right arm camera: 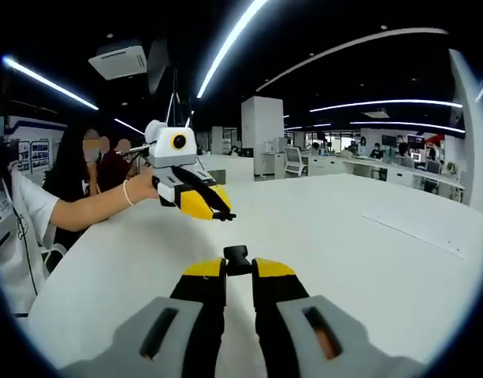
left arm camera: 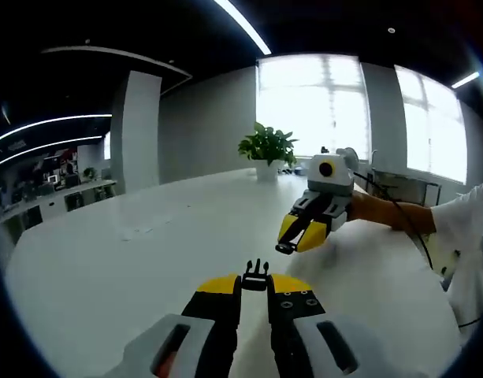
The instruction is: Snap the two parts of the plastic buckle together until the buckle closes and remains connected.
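I see left gripper [left arm camera: 255, 285] clenched on pronged buckle half [left arm camera: 255, 277] above white table [left arm camera: 146, 252]; right gripper [right arm camera: 238, 266] clamps socket half [right arm camera: 236, 258] over same table, halves well apart.

1. Right gripper [right arm camera: 238, 266]: jaws rise from the bottom edge, close together, clamping a black buckle part [right arm camera: 236, 257] at the yellow tips; its end sticks out past the tips.
2. Left gripper [right arm camera: 222, 213] comes in from the left, held up above the white table [right arm camera: 367, 268], tips pointing right-down with a small dark piece between them, too small to identify. Apart from the right gripper.
3. Hand [right arm camera: 143, 187] and bare forearm behind it, white sleeve at far left.
4. Background: office desks, ceiling light strips.
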